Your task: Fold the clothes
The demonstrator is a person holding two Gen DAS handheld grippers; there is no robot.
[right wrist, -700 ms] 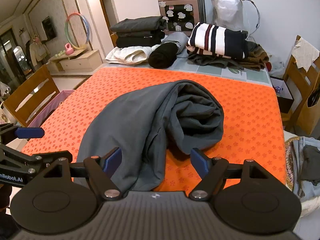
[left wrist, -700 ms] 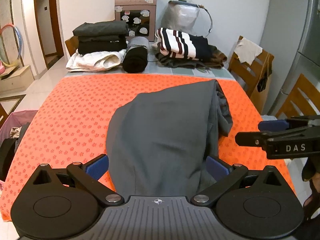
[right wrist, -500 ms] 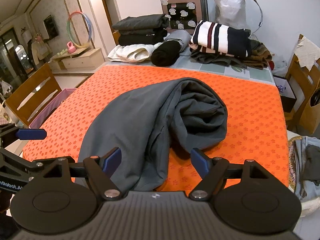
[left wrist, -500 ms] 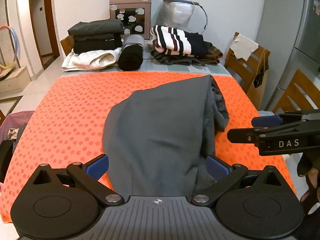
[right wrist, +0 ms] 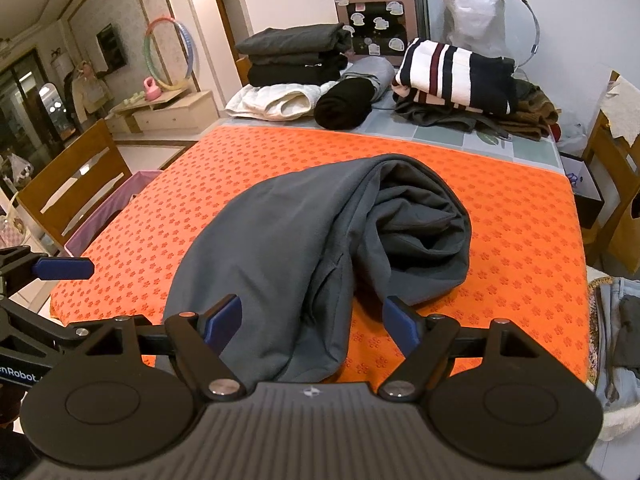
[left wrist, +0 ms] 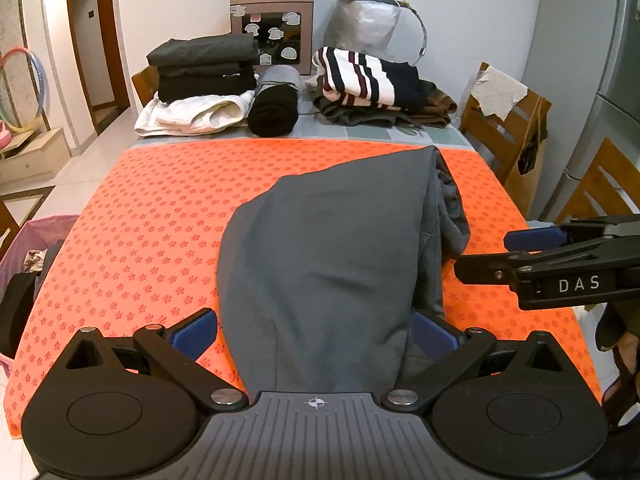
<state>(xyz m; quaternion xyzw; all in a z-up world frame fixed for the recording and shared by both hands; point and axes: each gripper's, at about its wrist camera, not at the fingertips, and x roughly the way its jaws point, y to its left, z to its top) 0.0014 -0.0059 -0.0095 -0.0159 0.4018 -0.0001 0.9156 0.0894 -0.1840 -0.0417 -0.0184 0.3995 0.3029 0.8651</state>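
A dark grey garment [left wrist: 336, 256] lies bunched lengthwise on the orange mat [left wrist: 152, 216], its right side rumpled; it also shows in the right wrist view [right wrist: 304, 240]. My left gripper [left wrist: 314, 334] is open, its blue pads on either side of the garment's near end, above it. My right gripper [right wrist: 312, 318] is open too, over the garment's near right edge. The right gripper shows side-on in the left wrist view [left wrist: 560, 260].
At the far end of the table are stacked dark folded clothes [left wrist: 204, 68], a white garment [left wrist: 192, 114], a black roll [left wrist: 274, 108] and a striped sweater [left wrist: 368, 78]. Wooden chairs [left wrist: 508, 132] stand to the right. A pink basket [left wrist: 24, 248] stands to the left.
Both grippers have drawn slightly back and up from the garment; the view of the table has shifted a little. Both stay open. The garment has not moved.
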